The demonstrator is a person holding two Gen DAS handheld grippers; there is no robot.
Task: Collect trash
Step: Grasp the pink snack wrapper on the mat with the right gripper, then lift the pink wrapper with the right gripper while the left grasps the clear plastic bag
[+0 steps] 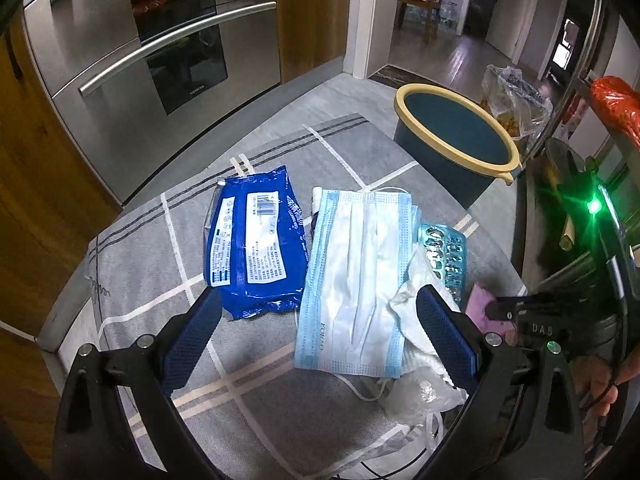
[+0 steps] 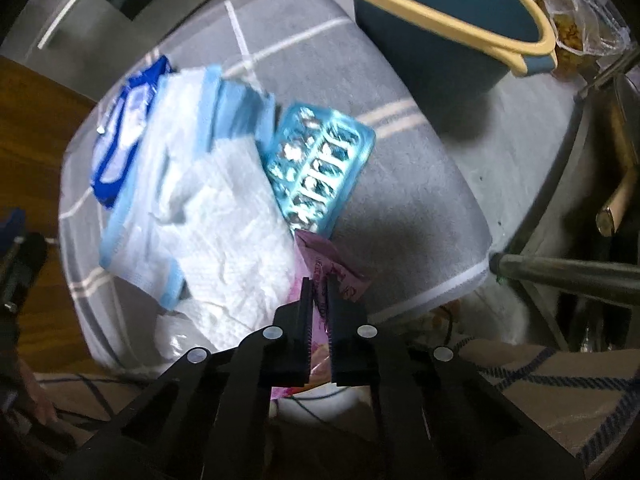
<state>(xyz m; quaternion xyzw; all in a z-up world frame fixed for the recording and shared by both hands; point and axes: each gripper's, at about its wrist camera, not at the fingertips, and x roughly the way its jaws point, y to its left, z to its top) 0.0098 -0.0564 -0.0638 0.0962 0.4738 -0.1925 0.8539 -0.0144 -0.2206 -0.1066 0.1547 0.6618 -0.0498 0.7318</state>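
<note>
Trash sits in a loose heap on the grey checked cloth that fills the middle of both my views. In the left wrist view a blue snack packet lies left of centre, a pale blue face mask lies just right of it, and a crumpled white tissue pokes out from under the mask's right edge. A teal blister pack shows beyond the tissue, partly covered by it. A pink wrapper lies at the near end of the blister pack, bottom centre of the right wrist view.

My right gripper has its fingers pressed together on that pink wrapper, which runs down between the black pads. It shows at the right edge of the left wrist view, with the wrapper's pink corner against its tip.

My left gripper is spread wide at the bottom of its frame, holding nothing; one blue pad is by the packet's near corner, the other over the tissue.

A dark bin with a yellow rim stands on the cloth at upper right, well apart from the heap.
</note>
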